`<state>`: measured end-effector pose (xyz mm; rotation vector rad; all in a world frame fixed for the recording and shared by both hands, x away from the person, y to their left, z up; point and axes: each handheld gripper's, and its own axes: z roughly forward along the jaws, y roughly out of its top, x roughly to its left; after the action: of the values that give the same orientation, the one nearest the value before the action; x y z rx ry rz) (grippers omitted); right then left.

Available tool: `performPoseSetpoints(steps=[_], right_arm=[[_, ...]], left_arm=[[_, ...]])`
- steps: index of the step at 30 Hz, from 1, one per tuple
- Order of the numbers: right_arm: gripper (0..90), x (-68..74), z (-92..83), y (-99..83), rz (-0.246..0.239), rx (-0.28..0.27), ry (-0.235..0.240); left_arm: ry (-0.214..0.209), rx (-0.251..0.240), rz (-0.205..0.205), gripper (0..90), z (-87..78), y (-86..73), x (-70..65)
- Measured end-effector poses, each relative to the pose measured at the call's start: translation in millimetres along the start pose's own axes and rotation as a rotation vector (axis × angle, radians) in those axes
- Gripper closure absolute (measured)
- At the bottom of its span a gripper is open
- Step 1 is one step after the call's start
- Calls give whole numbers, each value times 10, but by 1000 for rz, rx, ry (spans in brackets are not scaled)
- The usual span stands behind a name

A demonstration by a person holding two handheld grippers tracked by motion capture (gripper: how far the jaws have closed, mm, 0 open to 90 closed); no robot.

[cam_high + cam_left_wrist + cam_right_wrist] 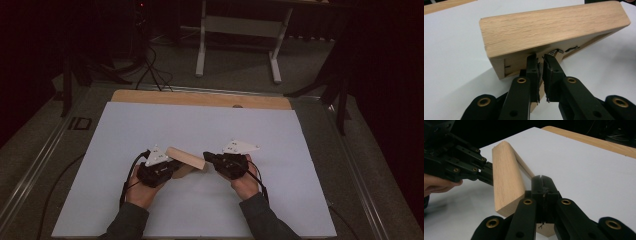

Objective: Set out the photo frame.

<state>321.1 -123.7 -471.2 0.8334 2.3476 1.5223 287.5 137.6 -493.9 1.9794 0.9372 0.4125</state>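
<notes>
The wooden block point(186, 160) hangs tilted above the white table cover point(200, 125), held between the two claws, its higher end toward the left gripper point(172, 167) and its lower end toward the right gripper point(207, 157).

In the left gripper view, the block point(554, 30) stands just ahead of and above the jaw tips, its broad grained face slanting up and away. The jaws reach in under that face toward a thin inner strip on the recessed underside; they stand almost together with a narrow gap between the pads, and whether they pinch that strip cannot be told.

In the right gripper view, the block point(506, 182) lies just left of the right gripper point(544, 182), running from beside the jaws away toward the left gripper point(481, 173) at its far end. The right jaws are pressed together, their tips against the block's thin edge strip; whether they clamp it cannot be told.
</notes>
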Motion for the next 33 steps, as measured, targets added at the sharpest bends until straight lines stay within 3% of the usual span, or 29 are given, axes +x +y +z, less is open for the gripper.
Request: performPoseSetpoints(steps=[22,33], right_arm=[[894,47,-8,1,-32,13,-5],[895,82,-4,7,-52,23,13]], left_arm=[[-46,10,25,884,66,57,-123],[-47,15,19,888,107,55,-126]])
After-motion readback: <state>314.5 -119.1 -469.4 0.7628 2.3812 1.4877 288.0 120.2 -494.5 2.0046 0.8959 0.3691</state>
